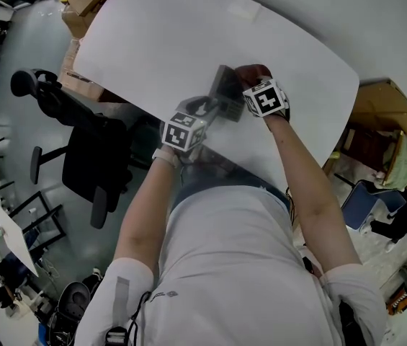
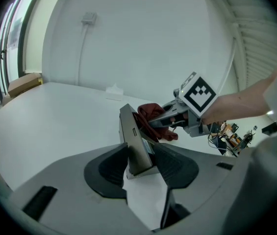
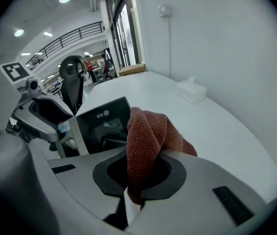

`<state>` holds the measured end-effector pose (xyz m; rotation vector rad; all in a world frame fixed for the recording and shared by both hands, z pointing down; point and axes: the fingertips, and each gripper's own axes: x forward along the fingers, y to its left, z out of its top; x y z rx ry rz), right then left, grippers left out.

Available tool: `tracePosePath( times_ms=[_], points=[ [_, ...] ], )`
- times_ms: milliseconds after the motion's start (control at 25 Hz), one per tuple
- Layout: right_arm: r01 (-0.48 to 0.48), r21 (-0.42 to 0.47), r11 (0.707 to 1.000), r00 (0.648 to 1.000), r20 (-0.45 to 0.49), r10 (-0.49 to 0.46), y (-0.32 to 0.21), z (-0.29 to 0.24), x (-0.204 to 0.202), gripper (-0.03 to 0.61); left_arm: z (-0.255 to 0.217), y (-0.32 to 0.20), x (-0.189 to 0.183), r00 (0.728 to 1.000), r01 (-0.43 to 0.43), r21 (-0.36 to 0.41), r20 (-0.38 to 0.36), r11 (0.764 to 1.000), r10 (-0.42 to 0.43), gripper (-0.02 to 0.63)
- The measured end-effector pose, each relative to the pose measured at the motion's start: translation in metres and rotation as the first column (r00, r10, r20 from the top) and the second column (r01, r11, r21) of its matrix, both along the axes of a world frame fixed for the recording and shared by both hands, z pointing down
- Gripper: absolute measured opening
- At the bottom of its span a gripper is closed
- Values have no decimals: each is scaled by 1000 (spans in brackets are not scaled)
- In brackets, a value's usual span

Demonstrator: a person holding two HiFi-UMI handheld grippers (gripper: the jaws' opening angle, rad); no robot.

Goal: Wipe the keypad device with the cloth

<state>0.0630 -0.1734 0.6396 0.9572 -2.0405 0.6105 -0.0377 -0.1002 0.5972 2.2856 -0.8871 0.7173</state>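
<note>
The grey keypad device (image 1: pixel 225 92) stands tilted on edge above the white table (image 1: pixel 160 42). My left gripper (image 2: pixel 142 166) is shut on the keypad device (image 2: pixel 135 143), clamping its lower end. A rust-red cloth (image 3: pixel 148 141) is bunched in my right gripper (image 3: pixel 137 173), which is shut on it. The cloth (image 2: pixel 154 119) presses against the device's face (image 3: pixel 103 124) from the right. In the head view both grippers (image 1: pixel 189 128) (image 1: pixel 261 96) meet at the device near the table's front edge.
A small white box (image 3: pixel 191 91) sits on the table by the wall. A black office chair (image 1: pixel 81 150) stands left of the table. Cardboard boxes (image 1: pixel 81 6) lie at the far left corner. Cluttered gear (image 1: pixel 383 193) fills the floor at right.
</note>
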Motion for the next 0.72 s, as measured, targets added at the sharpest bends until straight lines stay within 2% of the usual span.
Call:
tracePosePath(
  times_ms=[160, 320, 560, 720],
  points=[
    [26, -20, 999, 998, -58, -28, 19, 11, 9, 40, 1, 0, -1, 1000, 6, -2, -2, 1000, -6, 173],
    [74, -27, 997, 994, -80, -76, 40, 7, 0, 40, 0, 0, 1, 1000, 1, -4, -3, 1000, -1, 175],
    [130, -10, 991, 991, 12, -130, 56, -13, -41, 40, 2, 0, 1, 1000, -5, -11, -10, 1000, 5, 175],
    [192, 39, 981, 979, 67, -195, 55, -31, -68, 40, 2, -1, 2, 1000, -6, -16, -17, 1000, 5, 175]
  ],
)
